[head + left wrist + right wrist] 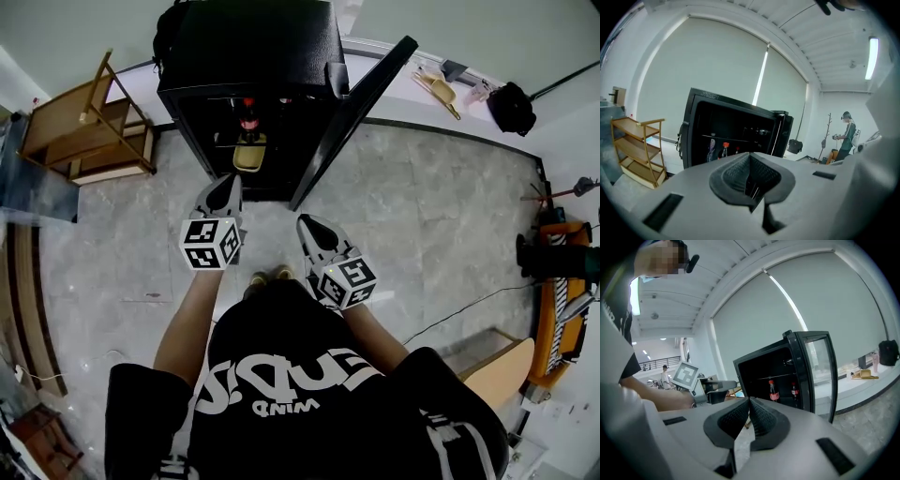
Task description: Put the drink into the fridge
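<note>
A black fridge [248, 47] stands ahead with its glass door [352, 112] swung open to the right. On its shelf stands a red-capped drink bottle [248, 120]; the left gripper view shows two bottles [724, 150] there, and so does the right gripper view [773, 391]. My left gripper [225, 183] hovers just before the fridge opening, shut with nothing between its jaws [750, 157]. My right gripper [307, 225] is lower and to the right, near the door's edge, also shut and empty [749, 401].
A wooden shelf rack [89, 122] stands left of the fridge. A yellow object [248, 155] sits low inside the fridge. A black bag [511, 108] and a yellow dustpan [441, 91] lie at the back right. A person [846, 136] stands far off.
</note>
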